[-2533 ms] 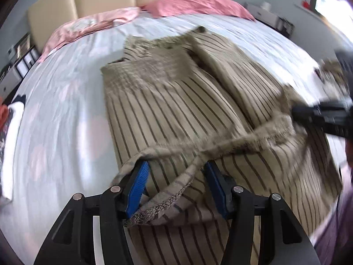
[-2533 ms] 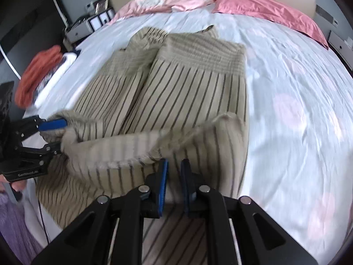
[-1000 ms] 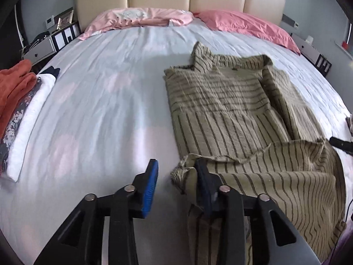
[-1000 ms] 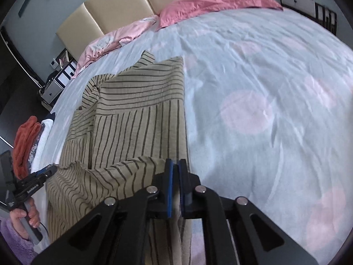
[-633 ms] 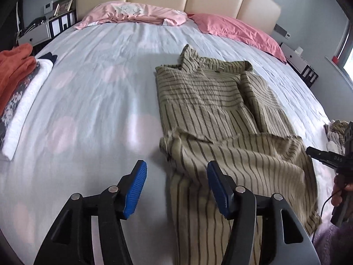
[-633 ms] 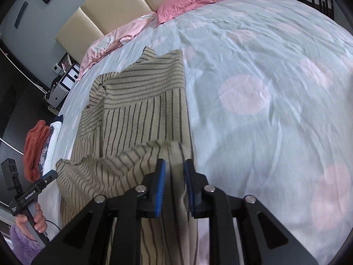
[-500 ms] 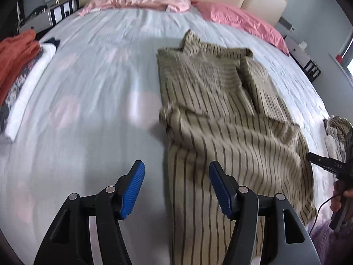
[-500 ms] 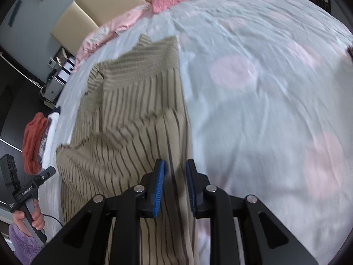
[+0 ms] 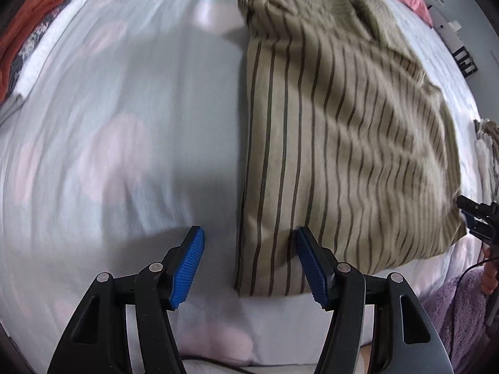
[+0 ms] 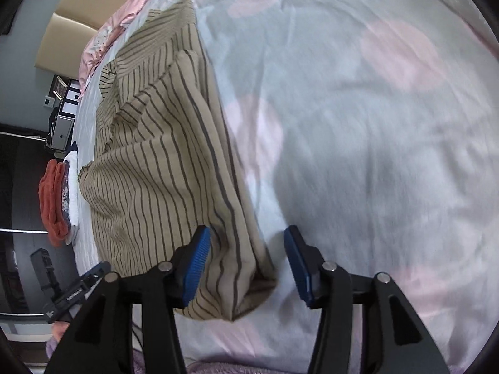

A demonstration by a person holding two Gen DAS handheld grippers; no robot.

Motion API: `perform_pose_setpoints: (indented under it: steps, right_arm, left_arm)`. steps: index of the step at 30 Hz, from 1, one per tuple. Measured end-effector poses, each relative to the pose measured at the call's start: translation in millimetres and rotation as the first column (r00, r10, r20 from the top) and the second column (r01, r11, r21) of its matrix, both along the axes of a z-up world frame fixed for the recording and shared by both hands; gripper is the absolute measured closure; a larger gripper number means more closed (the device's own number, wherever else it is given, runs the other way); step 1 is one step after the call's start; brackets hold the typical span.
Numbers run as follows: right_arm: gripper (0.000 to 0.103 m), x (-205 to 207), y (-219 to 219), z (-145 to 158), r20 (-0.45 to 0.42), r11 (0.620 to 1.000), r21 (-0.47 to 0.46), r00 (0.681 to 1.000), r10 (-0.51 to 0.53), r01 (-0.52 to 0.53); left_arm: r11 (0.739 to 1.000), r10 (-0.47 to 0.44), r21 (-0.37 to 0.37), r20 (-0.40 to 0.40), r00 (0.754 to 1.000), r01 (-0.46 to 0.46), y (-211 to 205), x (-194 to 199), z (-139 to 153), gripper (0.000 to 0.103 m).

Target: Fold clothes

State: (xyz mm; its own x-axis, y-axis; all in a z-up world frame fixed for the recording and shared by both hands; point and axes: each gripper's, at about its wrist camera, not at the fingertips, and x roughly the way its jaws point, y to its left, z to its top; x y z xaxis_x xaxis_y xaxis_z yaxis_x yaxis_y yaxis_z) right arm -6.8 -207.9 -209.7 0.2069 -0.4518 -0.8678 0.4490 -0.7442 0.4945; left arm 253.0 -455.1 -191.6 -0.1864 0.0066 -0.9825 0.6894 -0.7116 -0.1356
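Left wrist view: folded pile (image 9: 34, 40) at far left edge of bed (image 9: 124, 124) – orange, patterned and white items stacked. Left gripper (image 9: 249, 261) points steeply down at the bed, jaws standing apart, nothing clamped; the near-left corner of the shirt (image 9: 336, 131) lies on the sheet below the gap, closer to the right pad (image 9: 313, 269), left pad (image 9: 188, 265) over bare sheet. Shirt is tan with dark stripes, lying flat on the bed, bottom part folded up over the rest, top end bunched toward the headboard side. At far right, right gripper (image 9: 477, 215) shows as a black tip just off the shirt's near-right corner, with a bit of hand (image 9: 488, 277) and a purple sleeve (image 9: 452, 308) below it. Right wrist view: headboard (image 10: 78, 28) and pink pillow (image 10: 103, 37) upper left, folded pile (image 10: 56, 199) at left edge, left gripper (image 10: 78, 290) low left beside the shirt's edge. Shirt (image 10: 165, 155) runs down the left half of the bed (image 10: 358, 124). Right gripper (image 10: 246, 261) jaws are opening – the shirt's near corner sits in the gap, loose, next to the left pad (image 10: 195, 263), no pad pressing it; right pad (image 10: 297, 265) over bare sheet. Blur throughout, fine detail unclear.
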Motion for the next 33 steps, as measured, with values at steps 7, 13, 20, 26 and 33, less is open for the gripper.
perform_pose_setpoints:
  steps: [7,13,20,26,33]
  right_arm:
    - [0.062,32,-7,-4,-0.004,0.987,0.092,0.991,0.134,-0.133]
    - [0.095,32,3,7,0.001,0.994,0.022,0.994,0.108,-0.108]
    - [0.096,42,14,41,-0.020,0.984,0.003,0.984,0.177,-0.177]
    - [0.095,45,9,11,-0.011,0.959,0.179,0.974,0.225,-0.220]
    - [0.092,43,19,39,-0.097,0.983,0.055,0.979,0.181,-0.176]
  left_arm:
    - [0.999,-0.043,-0.017,0.058,0.997,0.044,29,1,-5,0.049]
    - [0.998,-0.044,0.049,-0.046,0.998,0.046,34,9,13,0.093]
    - [0.993,-0.103,0.065,0.001,0.995,0.103,46,38,37,0.098]
    - [0.992,-0.056,0.115,0.037,0.998,0.051,46,52,12,0.098]
    - [0.997,-0.075,0.011,-0.086,0.993,0.076,60,50,45,0.076]
